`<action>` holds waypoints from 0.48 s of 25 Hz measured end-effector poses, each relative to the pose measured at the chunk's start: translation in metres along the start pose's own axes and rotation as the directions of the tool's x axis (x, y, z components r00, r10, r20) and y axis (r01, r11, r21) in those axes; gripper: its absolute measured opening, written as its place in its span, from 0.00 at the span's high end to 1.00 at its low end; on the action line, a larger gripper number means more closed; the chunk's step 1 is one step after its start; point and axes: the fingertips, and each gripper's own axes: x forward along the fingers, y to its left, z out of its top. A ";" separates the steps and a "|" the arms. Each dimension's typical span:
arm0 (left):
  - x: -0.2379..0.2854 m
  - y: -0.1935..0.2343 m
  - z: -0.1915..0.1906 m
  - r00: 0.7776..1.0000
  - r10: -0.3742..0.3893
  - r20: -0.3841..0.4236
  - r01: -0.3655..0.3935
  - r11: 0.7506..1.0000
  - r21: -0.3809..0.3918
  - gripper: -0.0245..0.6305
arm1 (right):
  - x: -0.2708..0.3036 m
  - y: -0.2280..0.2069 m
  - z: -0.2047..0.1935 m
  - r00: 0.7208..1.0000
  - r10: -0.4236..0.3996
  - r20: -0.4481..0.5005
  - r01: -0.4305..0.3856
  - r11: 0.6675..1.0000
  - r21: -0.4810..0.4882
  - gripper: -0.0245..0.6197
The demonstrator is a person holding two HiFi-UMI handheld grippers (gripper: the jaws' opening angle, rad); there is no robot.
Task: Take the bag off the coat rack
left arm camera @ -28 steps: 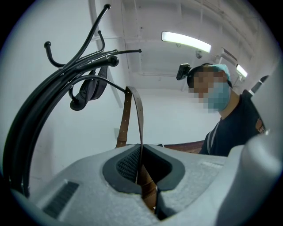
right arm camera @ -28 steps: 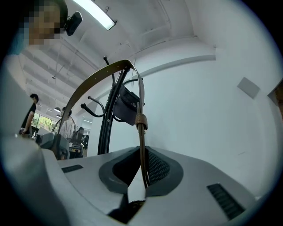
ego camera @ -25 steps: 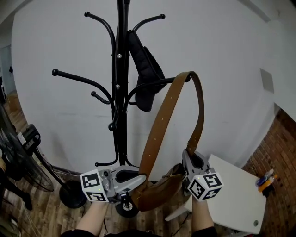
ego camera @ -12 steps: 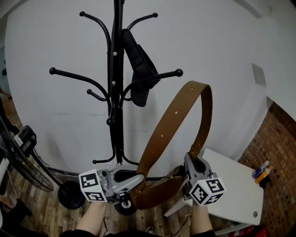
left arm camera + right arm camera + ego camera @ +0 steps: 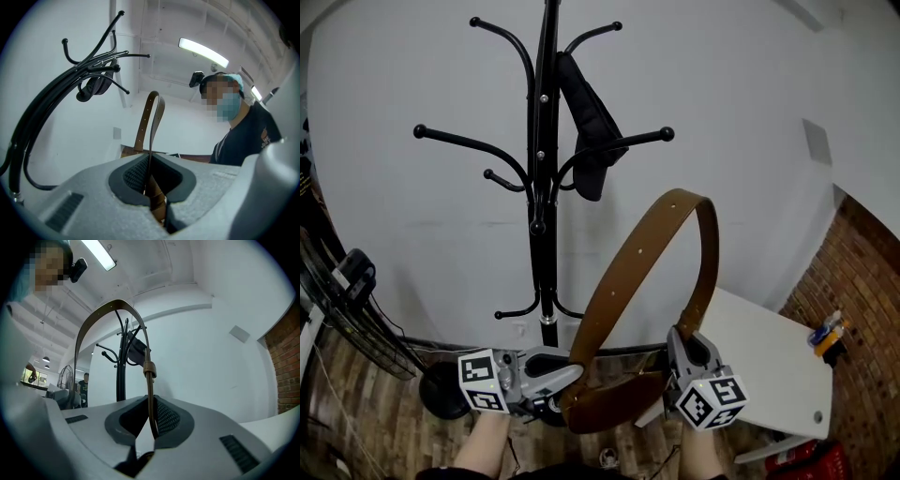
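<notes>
Both sides of the strap point(image 5: 623, 281) are clamped, one by the left hand-held gripper point(image 5: 572, 373), one by the right hand-held gripper point(image 5: 680, 339). Its loop has just cleared the coat rack point(image 5: 546, 187) hook point(image 5: 666, 134). The bag point(image 5: 609, 408) now hangs free, below and right of the rack.

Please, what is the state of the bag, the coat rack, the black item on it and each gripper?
Brown bag: off the rack, held by its strap between both grippers.
Coat rack: upright, hooks free of the strap.
Black item: hanging on the rack.
Left gripper: fingers shut on the strap.
Right gripper: fingers shut on the strap.
</notes>
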 end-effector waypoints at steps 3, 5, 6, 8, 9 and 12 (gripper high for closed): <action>-0.015 -0.011 -0.012 1.000 -0.006 -0.012 0.006 0.999 -0.033 0.93 | -0.010 0.013 -0.014 1.000 -0.007 -0.022 0.007 1.000 0.017 0.92; -0.025 -0.018 -0.019 1.000 -0.004 -0.019 0.003 0.999 -0.049 0.93 | -0.017 0.023 -0.022 0.999 -0.008 -0.035 0.009 1.000 0.025 0.92; -0.030 -0.022 -0.022 1.000 0.000 -0.022 -0.001 0.998 -0.056 0.93 | -0.020 0.028 -0.026 0.999 -0.009 -0.040 0.010 1.000 0.027 0.92; -0.041 -0.028 -0.028 1.000 0.011 -0.026 -0.013 0.998 -0.068 0.93 | -0.025 0.039 -0.033 0.999 -0.009 -0.048 0.010 0.999 0.034 0.92; -0.047 -0.031 -0.031 0.999 0.016 -0.029 -0.018 0.997 -0.073 0.93 | -0.027 0.045 -0.037 0.999 -0.008 -0.051 0.010 0.999 0.039 0.92; -0.064 -0.041 -0.039 0.999 0.034 -0.040 -0.037 0.996 -0.078 0.93 | -0.033 0.061 -0.046 0.998 -0.004 -0.059 0.007 0.999 0.051 0.92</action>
